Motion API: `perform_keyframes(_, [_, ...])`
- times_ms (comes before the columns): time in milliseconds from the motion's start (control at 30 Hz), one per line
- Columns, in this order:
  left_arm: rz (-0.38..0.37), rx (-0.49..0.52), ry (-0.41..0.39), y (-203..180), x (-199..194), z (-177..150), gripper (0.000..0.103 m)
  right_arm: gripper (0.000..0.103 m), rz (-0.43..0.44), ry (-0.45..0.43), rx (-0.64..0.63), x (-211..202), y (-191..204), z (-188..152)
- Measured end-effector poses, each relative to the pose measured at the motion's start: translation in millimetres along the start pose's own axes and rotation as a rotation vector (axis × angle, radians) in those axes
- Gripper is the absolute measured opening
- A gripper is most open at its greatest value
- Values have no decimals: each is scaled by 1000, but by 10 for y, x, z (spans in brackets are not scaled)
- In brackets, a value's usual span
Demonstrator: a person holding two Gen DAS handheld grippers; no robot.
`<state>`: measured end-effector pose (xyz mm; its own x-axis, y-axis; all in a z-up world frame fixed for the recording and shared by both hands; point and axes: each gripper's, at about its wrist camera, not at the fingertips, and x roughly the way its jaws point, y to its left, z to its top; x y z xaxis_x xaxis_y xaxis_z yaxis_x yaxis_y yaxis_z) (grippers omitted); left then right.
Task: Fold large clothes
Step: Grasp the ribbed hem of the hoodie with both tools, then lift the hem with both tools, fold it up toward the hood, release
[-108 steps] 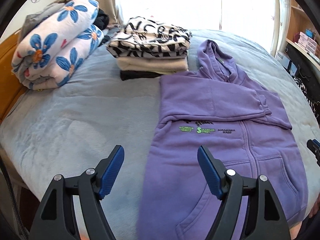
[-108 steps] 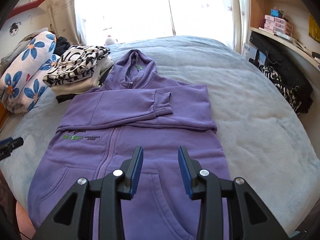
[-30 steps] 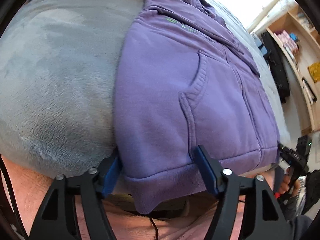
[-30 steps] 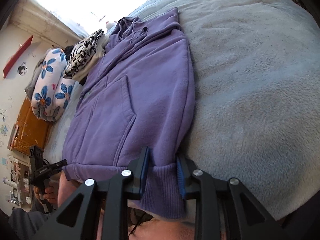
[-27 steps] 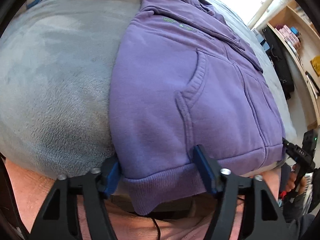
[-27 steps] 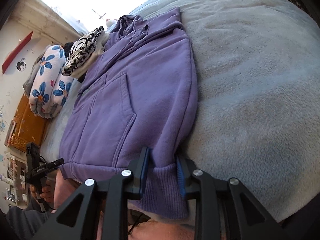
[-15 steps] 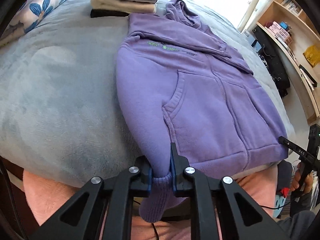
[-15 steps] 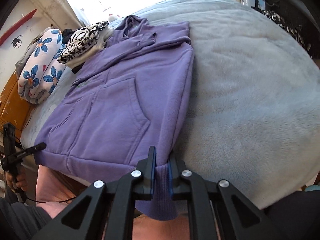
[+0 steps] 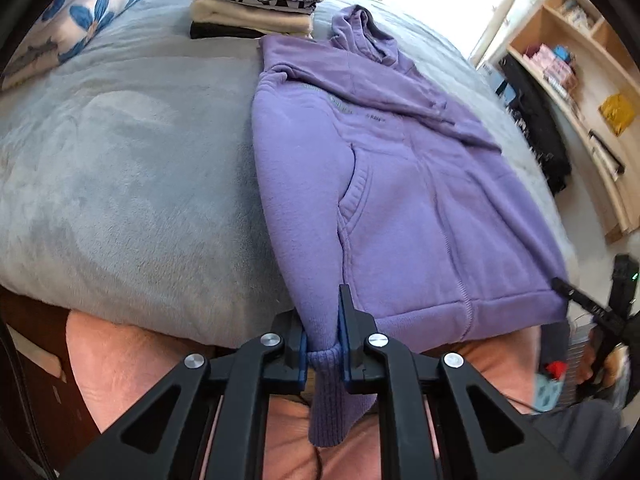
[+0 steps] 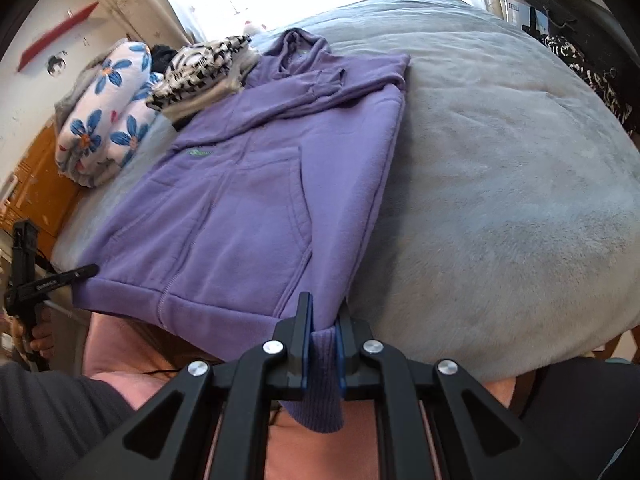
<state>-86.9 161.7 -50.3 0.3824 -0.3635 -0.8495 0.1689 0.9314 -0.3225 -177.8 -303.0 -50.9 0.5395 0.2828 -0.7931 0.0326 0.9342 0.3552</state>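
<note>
A purple fleece zip-front hoodie (image 9: pixel 404 184) lies flat, front side up, on a grey-blue plush bedspread (image 9: pixel 120 168). Hood at the far end; ribbed hem at the near edge of the bed, overhanging it. Both sleeves are folded across the chest. Small green lettering on the chest is visible but blurred.

Left gripper (image 9: pixel 323 344): black frame, blue pads, clamped tight on the near left corner of the hem. A bunch of ribbed cuff fabric hangs below the pads.

Right gripper (image 10: pixel 322 346): same build, clamped tight on the near right corner of the hem; ribbed fabric likewise droops beneath the pads. In the left wrist view this gripper appears at the right edge, its tip at the hem corner.

The hem between the two corners runs fairly straight along the bed edge.

Far left on the bed: a stack of folded clothes (image 9: pixel 252 0), black-and-white patterned piece on top, cream below, a dark layer at the bottom. It sits just beside the hoodie's left shoulder. Further left: a rolled white quilt with blue flowers (image 10: pixel 108 116).

Right of the bed: a light wooden shelf unit (image 9: pixel 580 80) holding small items, with dark garments hanging against it.
</note>
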Motion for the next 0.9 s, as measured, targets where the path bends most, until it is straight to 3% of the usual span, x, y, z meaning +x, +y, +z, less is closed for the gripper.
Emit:
perform_keyframes(233, [-80,-126,-68,185,-241,545,9,9,75,-101,90,-199,-65,439])
perform_keyframes(333, [-109,-208,-93,343,-231,981,9,9,104,-146,130,-199,-95,786])
perform_keyframes(467, [-102,-227,-126,332,-78,1569,9,9,125,-198,156,-86,-91,1357])
perform_keyframes(733, [-78,-231,-142,266,597,2828,12,9,83,-206,237,536,-254,2432])
perform_keyframes(867, [-66,-274,-115,414,1106,3385,24,14,54,-166,313,1059,-462,2926])
perform_keyframes(900, [-72,-294,-96,473,1254,3507,27,19,46,-149,327,1180,-506,3008])
